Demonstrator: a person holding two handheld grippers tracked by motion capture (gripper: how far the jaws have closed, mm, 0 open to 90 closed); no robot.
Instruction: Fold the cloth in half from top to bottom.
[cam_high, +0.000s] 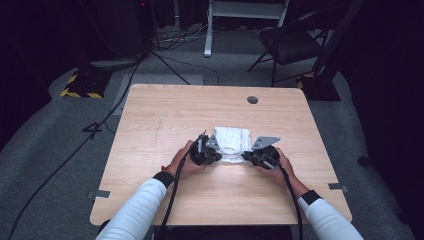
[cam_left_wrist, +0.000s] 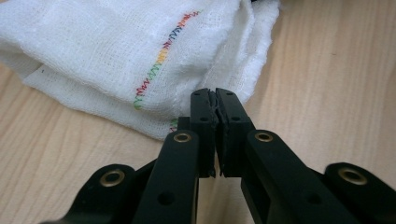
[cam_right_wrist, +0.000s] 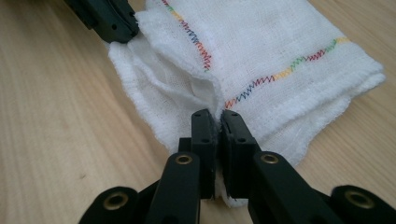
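At mid-table (cam_high: 165, 115), a folded white gauze cloth (cam_high: 232, 140) lies flat — left gripper (cam_left_wrist: 215, 100) and right gripper (cam_right_wrist: 215, 120) each clamped tight on a near corner, apparently for unfolding.

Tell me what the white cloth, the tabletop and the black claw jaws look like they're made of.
The white cloth looks like loosely woven cotton gauze: open mesh weave, soft folded layers, rainbow zigzag stitching along its hems. The tabletop looks like light wood or wood-look laminate, matt, with straight grain lines. The left claw and right claw seem to be black moulded plastic, semi-matt, with brass-coloured rivets; the pads may be rubber.
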